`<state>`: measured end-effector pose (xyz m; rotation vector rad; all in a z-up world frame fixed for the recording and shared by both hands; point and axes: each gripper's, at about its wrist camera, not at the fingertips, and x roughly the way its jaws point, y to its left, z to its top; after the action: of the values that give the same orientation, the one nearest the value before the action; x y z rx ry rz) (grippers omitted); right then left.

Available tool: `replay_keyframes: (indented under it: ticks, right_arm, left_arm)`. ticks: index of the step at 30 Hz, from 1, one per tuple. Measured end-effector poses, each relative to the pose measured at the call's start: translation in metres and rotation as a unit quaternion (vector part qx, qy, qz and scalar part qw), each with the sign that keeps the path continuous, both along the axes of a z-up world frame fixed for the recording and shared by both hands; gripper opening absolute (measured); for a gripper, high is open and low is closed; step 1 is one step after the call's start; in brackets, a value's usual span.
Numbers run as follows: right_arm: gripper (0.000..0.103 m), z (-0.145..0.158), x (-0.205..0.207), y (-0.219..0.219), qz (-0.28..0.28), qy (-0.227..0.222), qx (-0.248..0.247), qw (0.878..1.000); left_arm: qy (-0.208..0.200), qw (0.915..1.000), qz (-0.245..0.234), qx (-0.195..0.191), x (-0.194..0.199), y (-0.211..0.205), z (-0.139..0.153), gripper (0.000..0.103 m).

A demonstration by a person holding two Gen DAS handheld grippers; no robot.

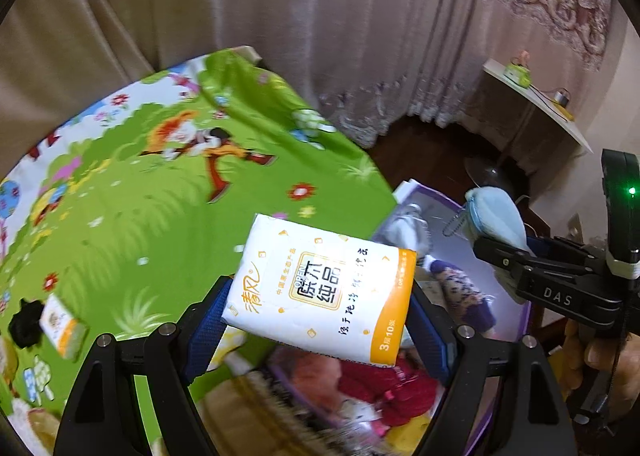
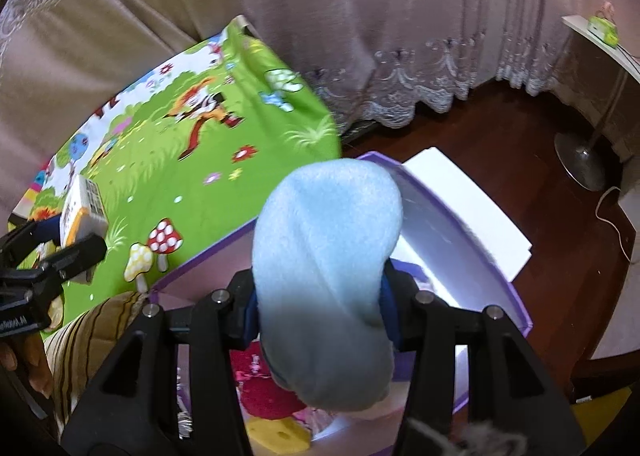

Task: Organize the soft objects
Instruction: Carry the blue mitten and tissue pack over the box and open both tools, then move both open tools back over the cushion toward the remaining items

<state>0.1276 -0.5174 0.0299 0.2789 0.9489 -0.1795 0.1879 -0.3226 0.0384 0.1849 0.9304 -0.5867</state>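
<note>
The left gripper is clamped across a white-and-orange paper tissue packet at lower centre, over the purple fabric storage box. The right gripper squeezes a pale blue plush pouch, centre frame, above the same box. Both grips look shallow; a tilt could drop either onto the green cartoon play mat upper left

Both wrist views, steeply downward, sharing mat
</note>
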Motion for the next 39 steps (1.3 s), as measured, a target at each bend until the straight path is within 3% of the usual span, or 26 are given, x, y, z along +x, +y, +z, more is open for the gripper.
replay_keyframes:
  ticks: [11,15,17,24,31,39]
  right_arm:
    - [0.054,-0.001,-0.011,-0.031,-0.037,-0.001,-0.012,0.999]
    - [0.070,0.000,-0.013,-0.039,-0.049,-0.004,-0.007,0.999]
    - [0.078,0.001,-0.015,-0.042,-0.053,-0.008,-0.003,0.999]
    - [0.080,0.005,-0.013,-0.038,-0.051,-0.014,0.000,0.999]
    - [0.087,0.023,-0.013,-0.019,-0.036,-0.043,-0.025,0.998]
    - [0.094,0.052,-0.008,0.021,-0.010,-0.078,-0.075,0.994]
  left_arm:
    - [0.001,0.9953,-0.093,-0.029,-0.007,-0.073,-0.006,0.084]
    - [0.011,0.9928,-0.110,-0.046,-0.003,-0.087,-0.007,0.086]
    - [0.019,0.9930,-0.101,-0.059,0.001,-0.083,-0.006,0.088]
    - [-0.001,0.9904,-0.067,-0.121,0.003,-0.054,0.005,0.091]
    - [-0.061,0.9905,-0.053,-0.111,-0.007,-0.026,0.026,0.091]
    - [-0.086,0.9898,-0.003,-0.113,-0.008,0.034,0.041,0.091]
